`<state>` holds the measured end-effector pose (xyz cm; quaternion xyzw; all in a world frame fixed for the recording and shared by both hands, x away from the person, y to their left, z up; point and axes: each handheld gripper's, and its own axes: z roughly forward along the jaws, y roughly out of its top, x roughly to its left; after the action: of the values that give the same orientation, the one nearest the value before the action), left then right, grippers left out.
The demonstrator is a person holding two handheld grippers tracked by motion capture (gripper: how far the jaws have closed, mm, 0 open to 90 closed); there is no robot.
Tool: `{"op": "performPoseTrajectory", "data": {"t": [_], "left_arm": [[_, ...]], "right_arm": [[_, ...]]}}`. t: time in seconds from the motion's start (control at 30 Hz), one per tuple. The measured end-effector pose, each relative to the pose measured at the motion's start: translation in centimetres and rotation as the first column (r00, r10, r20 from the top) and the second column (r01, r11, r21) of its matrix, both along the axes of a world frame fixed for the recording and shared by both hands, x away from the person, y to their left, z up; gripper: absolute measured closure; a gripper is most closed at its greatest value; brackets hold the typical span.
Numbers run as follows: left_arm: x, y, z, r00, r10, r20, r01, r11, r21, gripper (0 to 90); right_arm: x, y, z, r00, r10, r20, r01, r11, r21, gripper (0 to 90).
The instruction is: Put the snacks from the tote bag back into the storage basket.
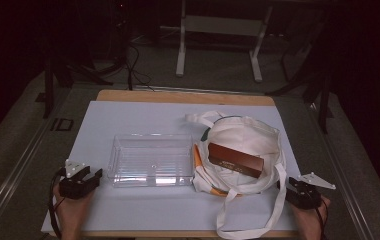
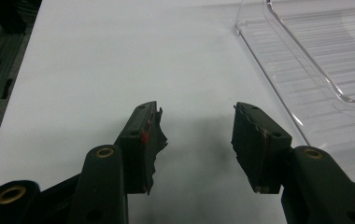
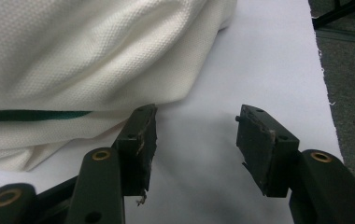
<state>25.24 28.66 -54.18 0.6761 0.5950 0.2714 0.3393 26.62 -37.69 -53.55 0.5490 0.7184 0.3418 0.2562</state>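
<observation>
A clear plastic tray [image 1: 148, 161] lies in the middle of the white table cover, and its corner [image 2: 306, 60] reaches into the left gripper view. Right of it a white cloth tote bag [image 1: 243, 135] lies flat with a brown box [image 1: 235, 159] on top. An orange object [image 1: 198, 156] pokes out at the bag's left edge. My left gripper [image 1: 89, 176] rests open at the table's front left, left of the tray [image 2: 196, 133]. My right gripper [image 1: 289, 186] stands open at the front right beside the bag's cloth [image 3: 96, 60], nothing between its jaws [image 3: 196, 135].
The bag's long strap [image 1: 250, 222] loops down toward the front table edge. The white cover [image 1: 143, 115] sits on a wooden tabletop [image 1: 183, 96]. Metal frame legs [image 1: 180, 55] and cables stand on the dark floor beyond the table.
</observation>
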Motion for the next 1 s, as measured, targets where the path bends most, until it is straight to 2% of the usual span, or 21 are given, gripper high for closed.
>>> {"op": "performPoseTrajectory", "data": {"t": [0.13,1.0], "left_arm": [[-0.07,-0.14,0.01,1.0000,-0.001,0.004,0.001,0.9999,0.015,49.7],[-0.13,-0.24,0.00,0.9999,-0.014,0.009,0.013,0.9997,0.020,45.4]], "right_arm": [[-0.03,0.01,0.03,1.0000,0.000,0.003,0.000,1.000,0.000,47.4],[-0.10,-0.70,0.86,0.9999,-0.012,-0.002,0.012,1.000,0.004,50.6]]}}
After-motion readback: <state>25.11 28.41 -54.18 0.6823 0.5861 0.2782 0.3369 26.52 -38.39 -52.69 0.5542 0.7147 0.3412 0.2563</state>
